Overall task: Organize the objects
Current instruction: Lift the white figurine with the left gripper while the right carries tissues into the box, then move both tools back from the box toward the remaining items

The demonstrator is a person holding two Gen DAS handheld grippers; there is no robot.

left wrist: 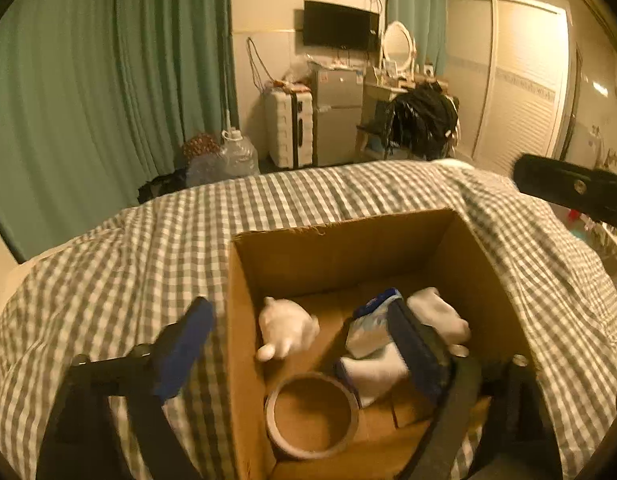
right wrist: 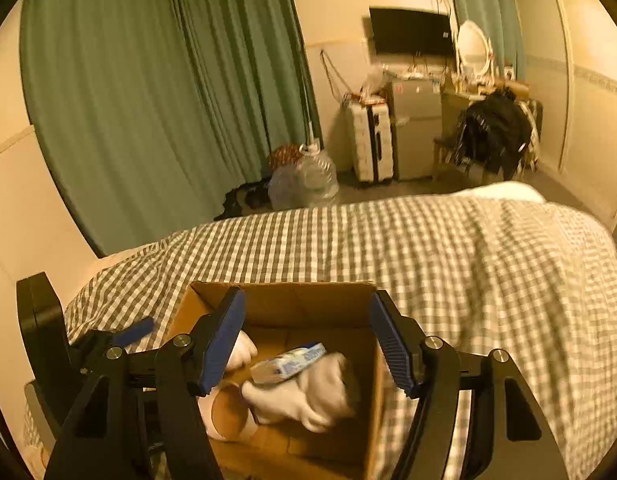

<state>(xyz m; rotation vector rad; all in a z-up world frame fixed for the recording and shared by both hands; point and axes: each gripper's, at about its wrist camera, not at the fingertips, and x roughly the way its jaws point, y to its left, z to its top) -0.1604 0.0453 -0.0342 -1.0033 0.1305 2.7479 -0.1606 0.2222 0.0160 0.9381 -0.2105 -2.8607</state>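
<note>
An open cardboard box (left wrist: 348, 240) sits on the checked bedcover; it also shows in the right wrist view (right wrist: 284, 300). Inside lie a white plush toy (left wrist: 286, 330), a roll of tape (left wrist: 312, 416), a blue-and-white packet (left wrist: 372, 324) and white socks (left wrist: 440, 316). My left gripper (left wrist: 304, 344) is open, its left finger outside the box's left wall and its right finger inside over the packet. My right gripper (right wrist: 308, 340) is open and empty above the box, over the packet (right wrist: 292, 362) and the white socks (right wrist: 308, 396).
The checked bedcover (left wrist: 148, 264) spreads all round the box. The right gripper's body (left wrist: 568, 188) shows at the right edge. Beyond the bed stand green curtains (left wrist: 108, 80), a water jug (left wrist: 238, 156), a suitcase (left wrist: 288, 128), a small fridge (left wrist: 336, 116) and a wardrobe (left wrist: 520, 80).
</note>
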